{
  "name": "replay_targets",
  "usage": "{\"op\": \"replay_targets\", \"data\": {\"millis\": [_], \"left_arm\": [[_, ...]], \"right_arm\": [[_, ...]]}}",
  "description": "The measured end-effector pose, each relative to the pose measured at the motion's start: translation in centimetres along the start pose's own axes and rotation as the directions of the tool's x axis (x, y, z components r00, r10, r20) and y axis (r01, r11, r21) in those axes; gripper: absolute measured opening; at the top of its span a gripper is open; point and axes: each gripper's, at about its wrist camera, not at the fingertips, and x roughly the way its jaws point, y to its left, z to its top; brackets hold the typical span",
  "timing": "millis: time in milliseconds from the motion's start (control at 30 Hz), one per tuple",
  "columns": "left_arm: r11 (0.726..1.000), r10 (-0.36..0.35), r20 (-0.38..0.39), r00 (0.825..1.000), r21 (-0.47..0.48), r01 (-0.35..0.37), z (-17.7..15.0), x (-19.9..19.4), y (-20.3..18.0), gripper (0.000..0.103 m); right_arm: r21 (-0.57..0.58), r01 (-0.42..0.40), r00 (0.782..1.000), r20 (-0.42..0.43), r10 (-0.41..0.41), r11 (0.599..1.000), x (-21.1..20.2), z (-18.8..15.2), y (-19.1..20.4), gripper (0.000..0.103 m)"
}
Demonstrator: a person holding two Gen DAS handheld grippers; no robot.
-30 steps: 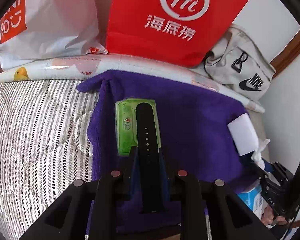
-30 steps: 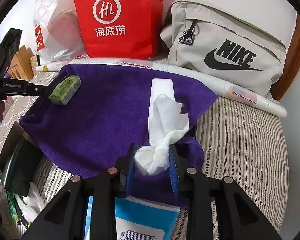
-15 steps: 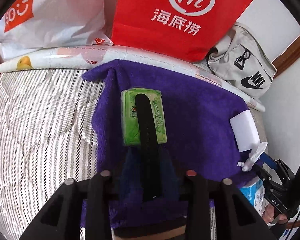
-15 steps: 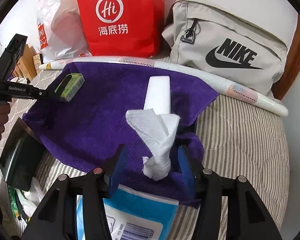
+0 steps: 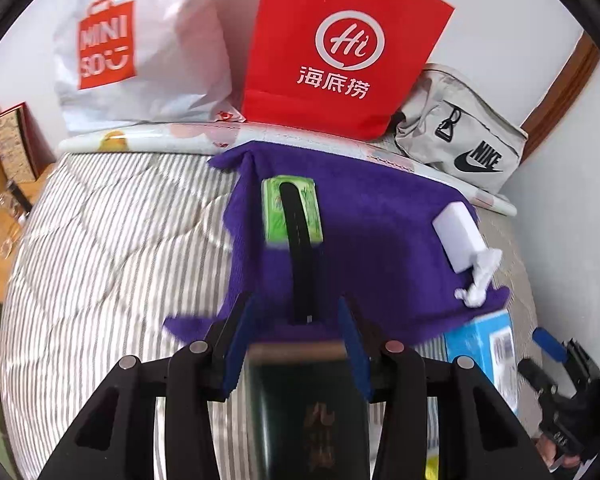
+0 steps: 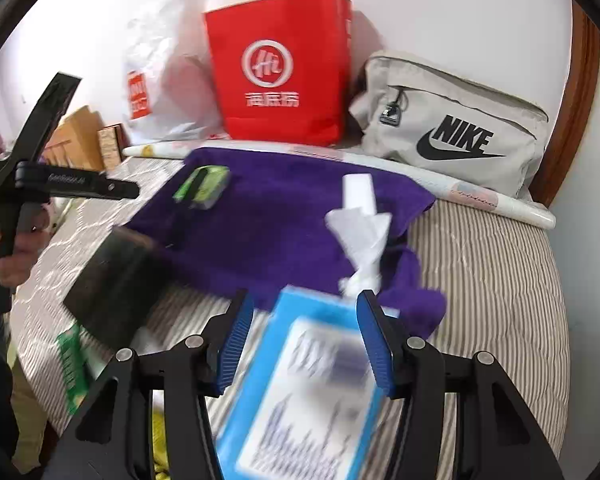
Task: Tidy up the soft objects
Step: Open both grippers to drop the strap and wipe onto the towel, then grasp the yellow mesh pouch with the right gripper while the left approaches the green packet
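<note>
My left tongs (image 5: 296,338) stand partly apart, having just been opening, with nothing pressed between their blue pads; the near end of the black strap (image 5: 298,248) lies just beyond them on the purple towel (image 5: 380,240). The strap's far end runs across the green tissue pack (image 5: 274,210), which rests at the towel's far left. My right tongs (image 6: 304,340) have also just been opening and grip nothing; the crumpled white tissue (image 6: 360,236) lies loose just beyond the right pad, trailing back from the white block (image 6: 358,192) on the towel's right part. A blue-and-white packet (image 6: 312,392), blurred, sits below and between the right pads, at the towel's near edge. A dark box (image 5: 308,400) sits under my left tongs. The towel is spread over the striped bed (image 6: 488,280). Along the far side stand a white Miniso bag (image 5: 140,52), a red Haidilao paper bag (image 5: 340,48) and a grey Nike pouch (image 6: 452,132).
</note>
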Motion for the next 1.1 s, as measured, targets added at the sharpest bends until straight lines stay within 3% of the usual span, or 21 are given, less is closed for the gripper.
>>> {"op": "replay_targets", "data": {"millis": [367,467,700,867,1100], "left_arm": [[0.999,0.025,0.038,0.999,-0.021,-0.024,-7.1,-5.1,1.9,0.046],[0.999,0.014,0.040,0.999,-0.038,-0.013,-8.5,-5.8,2.7,0.046],[0.999,-0.008,0.042,0.999,-0.044,0.010,-11.9,-6.0,4.2,0.046],[0.998,0.065,0.047,0.997,-0.005,-0.064,-14.1,-6.0,4.9,0.046],[0.999,0.010,-0.007,1.000,-0.035,-0.010,-17.4,-5.7,7.0,0.047]], "right_arm": [[-0.034,-0.105,0.994,-0.013,0.104,0.994,-5.0,-6.7,6.3,0.066],[-0.011,-0.115,0.993,-0.013,0.115,0.993,-5.5,-8.4,7.3,0.079],[0.072,-0.086,0.993,-0.076,0.092,0.994,-3.3,-12.0,9.3,0.081],[0.124,-0.056,0.992,-0.107,0.070,0.991,-1.6,-13.1,10.2,0.081],[0.163,-0.010,0.988,-0.152,0.035,0.987,1.0,-12.7,11.5,0.083]]}}
